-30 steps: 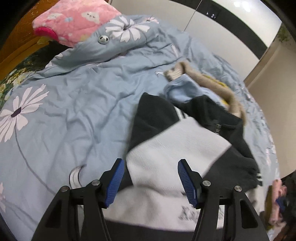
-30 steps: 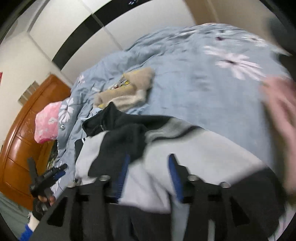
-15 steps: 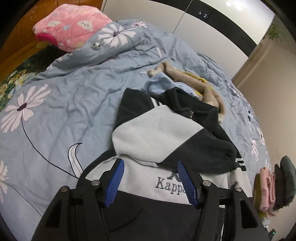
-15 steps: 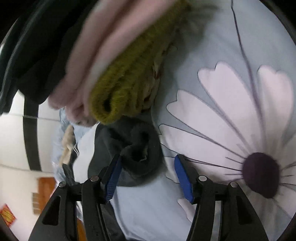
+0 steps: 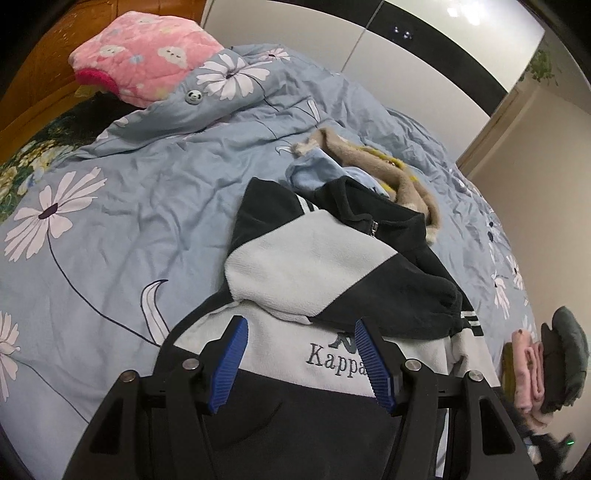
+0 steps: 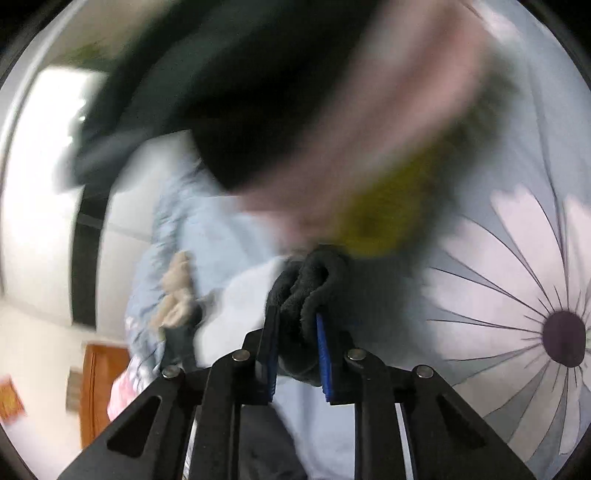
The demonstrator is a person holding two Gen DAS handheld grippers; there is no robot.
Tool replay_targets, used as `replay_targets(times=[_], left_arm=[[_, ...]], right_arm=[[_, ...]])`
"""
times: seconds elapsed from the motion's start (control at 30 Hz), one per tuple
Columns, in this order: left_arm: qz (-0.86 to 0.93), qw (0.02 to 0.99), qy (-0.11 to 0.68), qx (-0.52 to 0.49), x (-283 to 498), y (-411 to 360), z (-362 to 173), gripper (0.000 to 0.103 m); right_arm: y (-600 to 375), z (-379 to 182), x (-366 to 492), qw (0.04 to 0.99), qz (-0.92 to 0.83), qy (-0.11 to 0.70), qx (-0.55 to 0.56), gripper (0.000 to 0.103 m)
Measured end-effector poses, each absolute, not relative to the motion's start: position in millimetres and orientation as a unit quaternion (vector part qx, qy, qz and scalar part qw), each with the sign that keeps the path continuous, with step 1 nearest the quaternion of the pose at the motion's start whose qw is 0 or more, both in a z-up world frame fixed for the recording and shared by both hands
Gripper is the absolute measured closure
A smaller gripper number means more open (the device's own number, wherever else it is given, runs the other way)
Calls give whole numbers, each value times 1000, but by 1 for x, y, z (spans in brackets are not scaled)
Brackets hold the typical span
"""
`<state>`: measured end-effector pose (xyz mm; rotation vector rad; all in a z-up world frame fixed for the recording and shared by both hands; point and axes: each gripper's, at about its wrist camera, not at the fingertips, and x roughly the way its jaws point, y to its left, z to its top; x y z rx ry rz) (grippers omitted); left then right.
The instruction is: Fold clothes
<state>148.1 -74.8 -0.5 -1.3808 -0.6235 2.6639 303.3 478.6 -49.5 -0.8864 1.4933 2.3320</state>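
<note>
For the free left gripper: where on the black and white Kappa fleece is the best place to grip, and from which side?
Probably the black cuff of the sleeve folded across the chest of the fleece. It bunches into a raised roll clear of the flat body, so open jaws can straddle it from above. The left gripper hangs open just short of it; the right gripper, its jaws having just closed, pinches the other cuff.

A pale blue duvet [image 5: 147, 206] printed with white daisies [image 5: 44, 218] covers the bed. A pink quilted pillow [image 5: 147, 55] with cloud motifs rests at its head against a wooden headboard [image 5: 44, 77]. White wardrobe doors [image 5: 295, 26] crossed by a black band stand behind.
</note>
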Motion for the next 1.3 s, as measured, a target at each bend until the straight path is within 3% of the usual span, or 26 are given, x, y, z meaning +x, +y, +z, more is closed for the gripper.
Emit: replay_targets(times=[0.2, 0.43, 0.6, 0.8, 0.97, 1.13, 1.3], left_arm=[[863, 39, -239, -443, 152, -96, -7, 38], [860, 22, -276, -429, 152, -136, -15, 39], [854, 8, -303, -423, 150, -163, -26, 38], [849, -5, -316, -423, 143, -186, -39, 38], [842, -13, -320, -435, 136, -196, -56, 38], [830, -14, -328, -450, 128, -196, -77, 38], [817, 13, -349, -458, 116, -182, -88, 38]], right_arm=[[436, 66, 240, 49, 885, 372, -276, 85], [425, 180, 164, 25, 932, 284, -224, 85], [349, 204, 110, -44, 942, 226, -244, 85], [218, 153, 46, -138, 923, 164, -318, 90], [128, 69, 15, -205, 881, 136, -404, 92], [74, -15, 0, -227, 829, 151, -489, 93], [54, -57, -7, -243, 794, 172, -530, 93]])
